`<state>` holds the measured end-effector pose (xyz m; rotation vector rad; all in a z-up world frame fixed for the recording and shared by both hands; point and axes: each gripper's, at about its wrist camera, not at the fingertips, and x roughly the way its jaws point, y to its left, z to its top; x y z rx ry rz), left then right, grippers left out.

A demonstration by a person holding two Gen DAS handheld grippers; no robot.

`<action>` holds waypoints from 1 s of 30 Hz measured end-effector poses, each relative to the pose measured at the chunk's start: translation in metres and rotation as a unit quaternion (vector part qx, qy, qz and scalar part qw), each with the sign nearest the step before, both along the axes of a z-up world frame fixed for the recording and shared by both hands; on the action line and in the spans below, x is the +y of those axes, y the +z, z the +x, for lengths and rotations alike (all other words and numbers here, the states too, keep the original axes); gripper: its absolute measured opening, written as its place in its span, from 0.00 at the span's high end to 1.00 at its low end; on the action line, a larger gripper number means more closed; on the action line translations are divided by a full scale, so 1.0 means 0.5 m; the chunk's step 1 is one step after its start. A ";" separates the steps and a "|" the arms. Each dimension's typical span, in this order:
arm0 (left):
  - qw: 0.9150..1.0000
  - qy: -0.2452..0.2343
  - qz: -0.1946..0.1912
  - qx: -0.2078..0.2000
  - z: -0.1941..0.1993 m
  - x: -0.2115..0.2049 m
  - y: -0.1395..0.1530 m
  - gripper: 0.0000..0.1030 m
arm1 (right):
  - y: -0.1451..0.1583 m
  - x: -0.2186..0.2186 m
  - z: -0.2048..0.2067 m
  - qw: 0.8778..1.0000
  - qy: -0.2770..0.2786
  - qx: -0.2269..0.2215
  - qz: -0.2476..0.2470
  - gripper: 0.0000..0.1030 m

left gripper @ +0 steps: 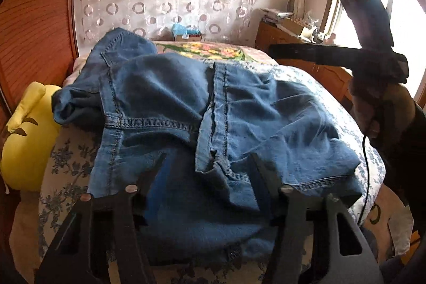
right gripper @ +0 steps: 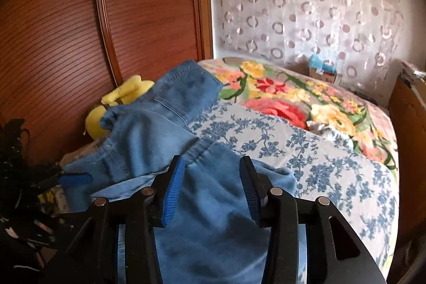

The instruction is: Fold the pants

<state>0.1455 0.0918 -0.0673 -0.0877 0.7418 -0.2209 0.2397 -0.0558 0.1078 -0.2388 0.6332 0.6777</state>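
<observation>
The blue denim pants (left gripper: 186, 108) lie bunched on the bed, folded over themselves, with a seam running down the middle and a hem at the near right. My left gripper (left gripper: 206, 161) is open just above the near part of the denim, fingers on either side of the seam fold. My right gripper (right gripper: 211, 172) is open over another part of the pants (right gripper: 165, 129), denim between and under its blue-padded fingers (right gripper: 173, 190). In the left wrist view the right gripper's black body, held by a hand, is raised at the right.
The bed has a blue floral sheet (right gripper: 332, 172) and a bright flowered blanket (right gripper: 293, 97) farther back. A yellow plush toy (left gripper: 24, 135) sits at the bed's left edge by the wooden wardrobe (right gripper: 80, 31). A wooden cabinet (left gripper: 282, 36) and window are at the right.
</observation>
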 end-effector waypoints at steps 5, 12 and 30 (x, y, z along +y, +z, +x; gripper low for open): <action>1.000 0.007 0.000 0.016 0.021 0.008 -0.027 0.46 | -0.025 0.035 0.081 0.999 0.026 0.026 -0.018 0.56; 1.000 0.002 0.002 0.018 0.022 0.009 -0.039 0.47 | -0.054 0.069 0.156 0.997 0.039 0.066 -0.008 0.56; 0.999 -0.025 -0.021 -0.023 -0.009 -0.012 0.019 0.91 | 0.060 0.051 0.032 0.996 0.066 -0.015 0.050 0.98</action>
